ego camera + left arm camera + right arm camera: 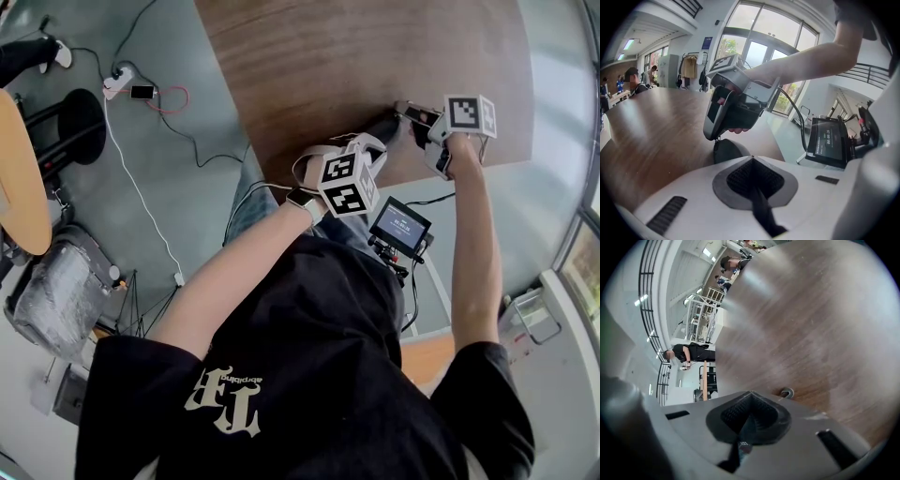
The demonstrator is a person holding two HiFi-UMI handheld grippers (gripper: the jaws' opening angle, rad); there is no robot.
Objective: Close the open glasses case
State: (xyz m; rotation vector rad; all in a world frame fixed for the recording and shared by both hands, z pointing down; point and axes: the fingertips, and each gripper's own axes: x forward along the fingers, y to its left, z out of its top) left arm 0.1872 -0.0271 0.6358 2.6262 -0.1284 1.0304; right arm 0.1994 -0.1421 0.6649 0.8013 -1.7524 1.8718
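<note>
The glasses case is a small dark shape at the near edge of the wooden table. In the left gripper view it shows as a dark rounded shell just past my left gripper, whose pads meet, shut. Whether they pinch its rim is hidden. My right gripper comes down on the case from the right and its tip touches the shell's top. Its jaws are pressed together, with only a thin sliver in the slit. A small grey ring lies just beyond them on the wood.
A small monitor hangs below the table edge between my arms. The table stretches far ahead. On the floor to the left are cables, a power strip and a black stool. People stand far off in the hall.
</note>
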